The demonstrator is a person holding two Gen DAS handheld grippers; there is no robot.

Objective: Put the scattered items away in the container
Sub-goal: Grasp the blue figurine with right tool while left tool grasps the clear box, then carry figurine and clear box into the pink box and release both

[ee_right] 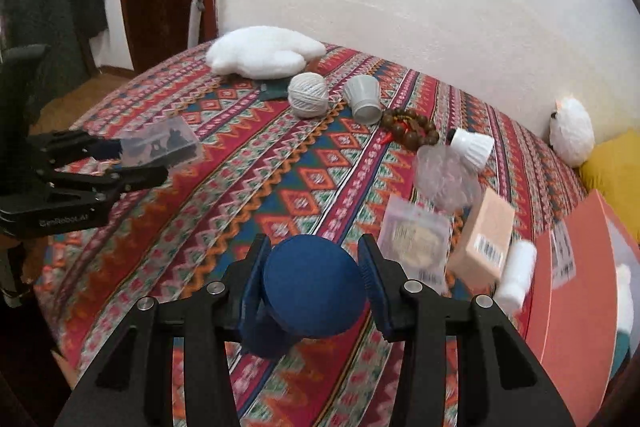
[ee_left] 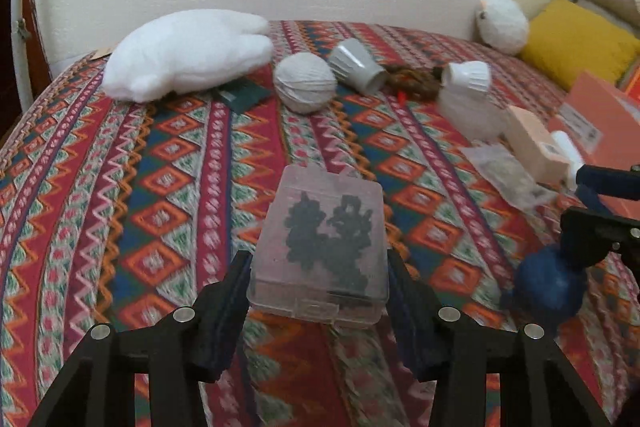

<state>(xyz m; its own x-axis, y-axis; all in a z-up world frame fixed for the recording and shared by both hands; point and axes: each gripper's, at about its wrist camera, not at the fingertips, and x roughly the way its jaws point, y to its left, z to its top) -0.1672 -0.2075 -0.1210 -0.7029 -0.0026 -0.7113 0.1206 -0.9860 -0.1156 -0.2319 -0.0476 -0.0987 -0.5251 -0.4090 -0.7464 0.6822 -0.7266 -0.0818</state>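
Risk: clear case [ee_left: 320,247] sits between the left gripper [ee_left: 318,267] fingers, which flank its long sides; whether they press it I cannot tell. If the grip is loose, the smooth plastic could slide out or tilt.

Right gripper [ee_right: 314,285] is clamped on the blue ball [ee_right: 314,287]; round and seemingly soft, it could squirt forward if squeezed off-centre.

Orange box [ee_right: 576,287], probably the container, lies at 3 o'clock in the right view. Carton [ee_right: 482,239] and white tube [ee_right: 516,275] crowd its near edge, so a low approach could knock them.

Pose: both grippers are level and pointing toward the wall, left one at 9 o'clock of the right. Yarn [ee_right: 308,95], cups and beads lie on the bedspread [ee_right: 240,187].
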